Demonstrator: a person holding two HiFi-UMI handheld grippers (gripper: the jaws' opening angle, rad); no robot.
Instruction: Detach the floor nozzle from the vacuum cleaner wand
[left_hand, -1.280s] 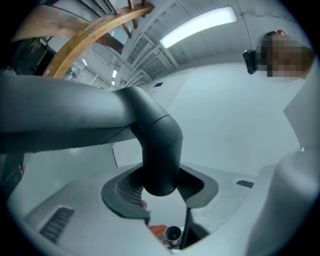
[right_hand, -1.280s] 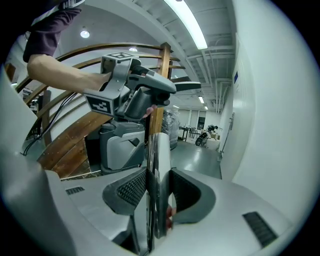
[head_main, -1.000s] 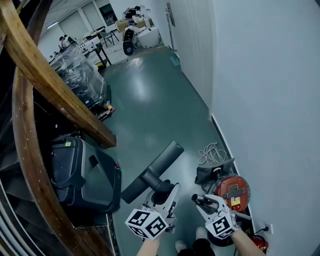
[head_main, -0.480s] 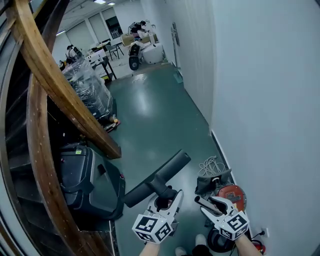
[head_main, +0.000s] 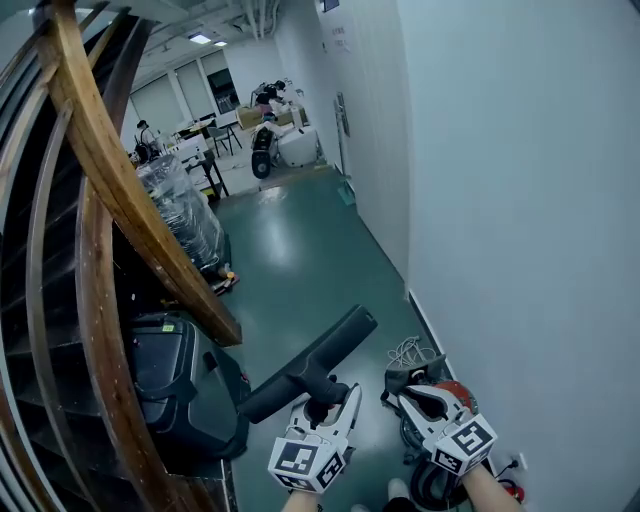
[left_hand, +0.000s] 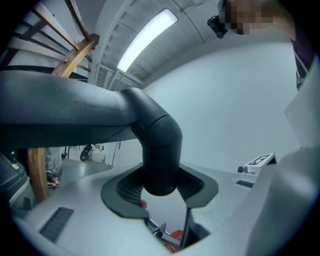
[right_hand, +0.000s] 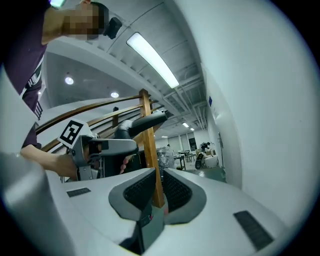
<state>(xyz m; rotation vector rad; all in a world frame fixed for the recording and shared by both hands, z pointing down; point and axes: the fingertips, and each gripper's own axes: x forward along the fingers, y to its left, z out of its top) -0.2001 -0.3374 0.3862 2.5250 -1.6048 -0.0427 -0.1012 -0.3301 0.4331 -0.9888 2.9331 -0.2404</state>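
The floor nozzle (head_main: 318, 358) is a long dark grey bar with a short bent neck. It is held up off the floor, level and slanting. My left gripper (head_main: 325, 390) is shut on that neck, and in the left gripper view the neck (left_hand: 160, 165) sits squeezed between the pads below the bar (left_hand: 70, 107). To its right, my right gripper (head_main: 397, 384) hangs over the red vacuum canister (head_main: 462, 392). Its jaws have just been closing. In the right gripper view a narrow gap (right_hand: 157, 192) remains between the pads and nothing is in it. The nozzle (right_hand: 145, 121) and the left gripper (right_hand: 100, 149) show beyond it.
A curved wooden stair rail (head_main: 125, 215) and a black case (head_main: 170, 375) fill the left. The white wall (head_main: 520, 200) runs close on the right, with a coil of cable (head_main: 405, 350) at its foot. A wrapped pallet (head_main: 185, 215) stands farther down the green floor.
Both grippers have risen, and the nozzle has come up with the left one. The right gripper's jaws, wide apart half a second ago, have narrowed to a small gap.
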